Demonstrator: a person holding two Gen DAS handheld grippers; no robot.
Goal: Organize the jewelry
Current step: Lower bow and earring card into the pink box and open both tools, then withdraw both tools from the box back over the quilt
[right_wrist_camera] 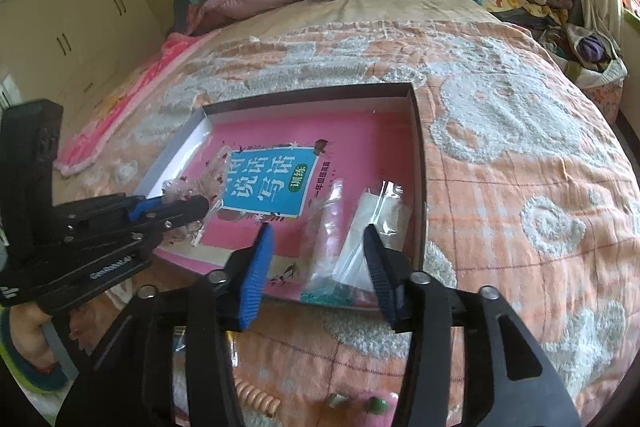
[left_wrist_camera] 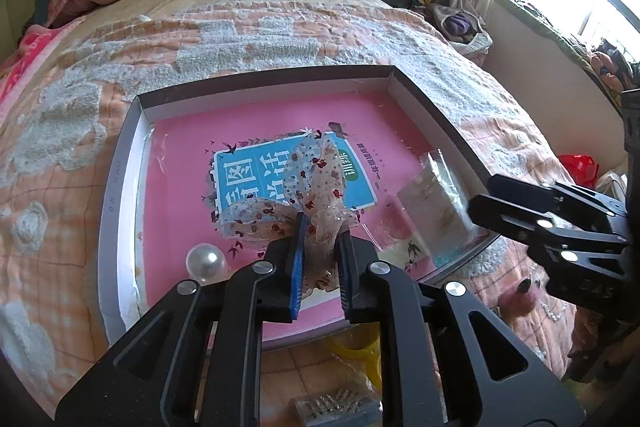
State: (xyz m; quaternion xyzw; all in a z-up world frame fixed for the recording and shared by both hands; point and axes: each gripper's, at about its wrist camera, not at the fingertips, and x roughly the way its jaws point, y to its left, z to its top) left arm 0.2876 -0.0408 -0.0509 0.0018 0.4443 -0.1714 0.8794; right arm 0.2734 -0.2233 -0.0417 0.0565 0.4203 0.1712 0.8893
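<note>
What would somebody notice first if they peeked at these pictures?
Probably the sheer flowery bow, pinched by the left gripper over the bright pink book lying in a shallow box on the bed. A big shiny pearl sits at the book's near left corner.

Left gripper (left_wrist_camera: pixel 320 267) is clamped on a sheer floral bow (left_wrist_camera: pixel 298 199) over the pink-lined box (left_wrist_camera: pixel 120 187), big pearl (left_wrist_camera: pixel 206 261) sitting just left, right gripper (left_wrist_camera: pixel 480 203) at right.
</note>
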